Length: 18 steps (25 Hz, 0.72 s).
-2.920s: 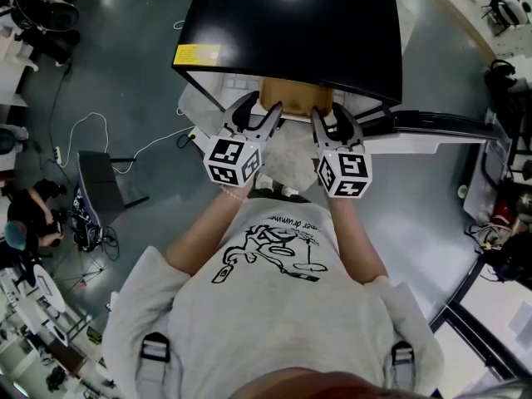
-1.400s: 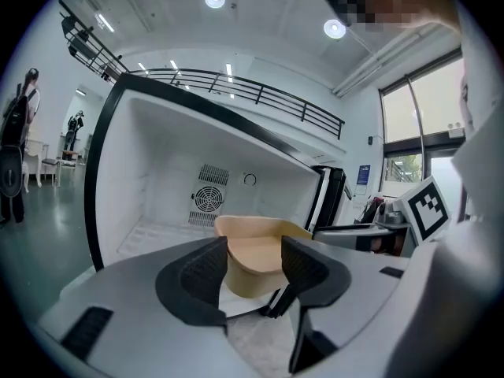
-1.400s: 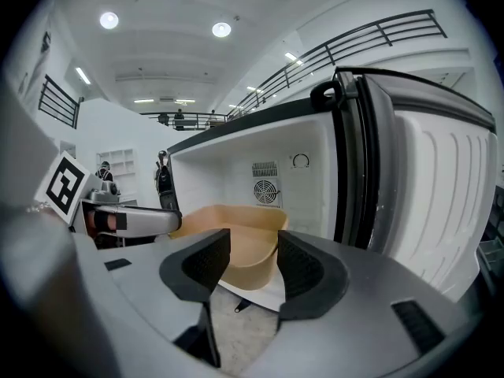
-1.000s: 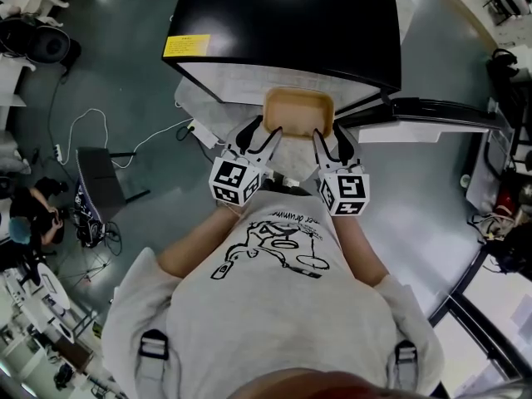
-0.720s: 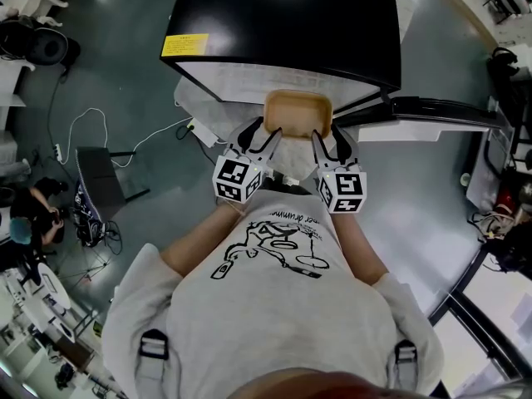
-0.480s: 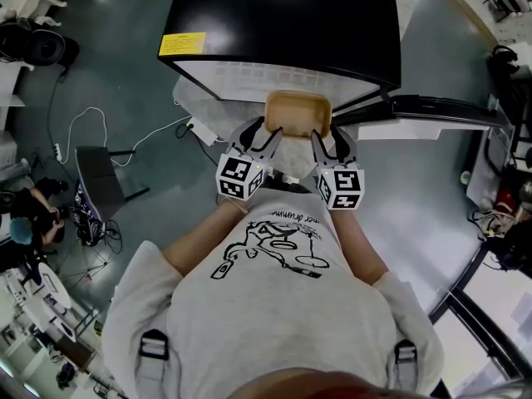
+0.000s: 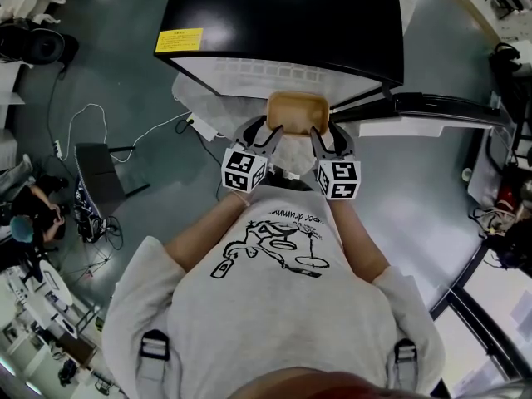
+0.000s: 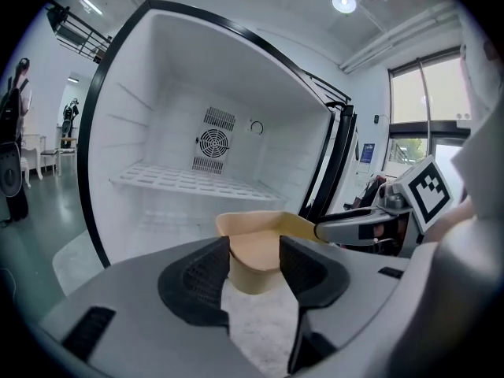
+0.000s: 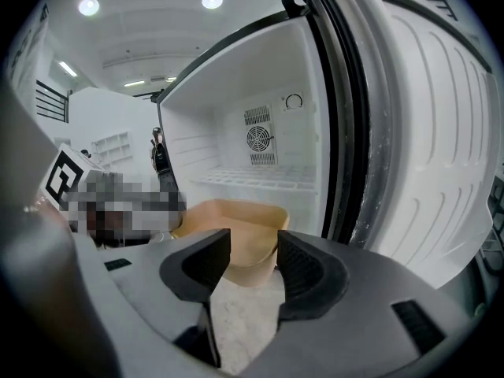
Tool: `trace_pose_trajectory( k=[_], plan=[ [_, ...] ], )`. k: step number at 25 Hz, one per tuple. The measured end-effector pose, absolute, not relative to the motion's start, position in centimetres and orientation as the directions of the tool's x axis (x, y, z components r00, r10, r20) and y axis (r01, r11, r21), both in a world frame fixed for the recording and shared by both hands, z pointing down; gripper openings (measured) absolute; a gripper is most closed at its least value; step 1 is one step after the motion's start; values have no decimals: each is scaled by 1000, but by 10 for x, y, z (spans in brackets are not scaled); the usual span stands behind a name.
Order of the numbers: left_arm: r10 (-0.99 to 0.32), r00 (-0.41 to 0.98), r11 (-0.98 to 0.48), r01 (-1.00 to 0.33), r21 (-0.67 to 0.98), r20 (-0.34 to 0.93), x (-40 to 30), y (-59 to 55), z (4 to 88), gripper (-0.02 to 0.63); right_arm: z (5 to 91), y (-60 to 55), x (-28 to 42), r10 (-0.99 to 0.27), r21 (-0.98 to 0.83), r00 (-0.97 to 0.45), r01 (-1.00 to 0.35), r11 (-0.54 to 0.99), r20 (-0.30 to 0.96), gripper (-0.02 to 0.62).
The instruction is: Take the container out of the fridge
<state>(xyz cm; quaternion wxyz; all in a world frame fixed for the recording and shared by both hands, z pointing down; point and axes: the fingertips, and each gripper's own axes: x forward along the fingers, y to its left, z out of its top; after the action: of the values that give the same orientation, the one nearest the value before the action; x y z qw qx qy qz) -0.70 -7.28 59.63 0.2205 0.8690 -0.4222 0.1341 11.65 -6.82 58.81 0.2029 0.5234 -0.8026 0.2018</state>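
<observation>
Container: a tan round-cornered paper tub (image 7: 298, 110), open-topped, held level.
Contents: nothing shows inside (only the bare tan floor and walls are visible).
Where it is: outside the black fridge (image 7: 283, 23), just in front of the open white cavity and off the white wire shelf (image 8: 189, 181). The fridge door (image 7: 432, 106) stands swung open to the right.
Left gripper: the left gripper (image 7: 266, 130) is clamped on the tub's near left corner. Its jaws sit fairly wide with the corner between the ribbed pads (image 8: 206, 272), and they have just closed a little further.
Right gripper: the right gripper (image 7: 326, 135) is clamped on the near right corner, with the tub's wall between its dark pads (image 9: 303, 270).
Between them: the two grippers sit side by side at the tub's near edge and carry it between them.
</observation>
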Motion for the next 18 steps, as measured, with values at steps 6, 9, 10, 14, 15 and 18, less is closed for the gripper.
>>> trace_pose_trajectory(
  k=[6,9,10,14,15,18],
  plan=[
    [-668,611,-538,-791,291,425,-4,-74,619,204,614,-64,119,-732,-118,-366,-922,368,574,196],
    [-661,615,-544,-787,292,429,-1,-74,629,204,627,-61,121,-724,-123,-358,-926,358,590,197],
    [-658,617,-546,-786,291,432,0,-73,632,204,631,-61,122,-720,-125,-356,-927,355,596,196],
    [-640,620,-546,-782,299,454,3,-72,649,204,642,-60,125,-708,-124,-351,-928,352,613,196],
    [-633,621,-547,-781,301,462,4,-71,653,204,645,-60,125,-706,-122,-349,-928,352,616,196],
    [-620,622,-547,-779,304,479,4,-67,665,202,655,-60,127,-697,-118,-344,-929,352,629,196]
  ],
)
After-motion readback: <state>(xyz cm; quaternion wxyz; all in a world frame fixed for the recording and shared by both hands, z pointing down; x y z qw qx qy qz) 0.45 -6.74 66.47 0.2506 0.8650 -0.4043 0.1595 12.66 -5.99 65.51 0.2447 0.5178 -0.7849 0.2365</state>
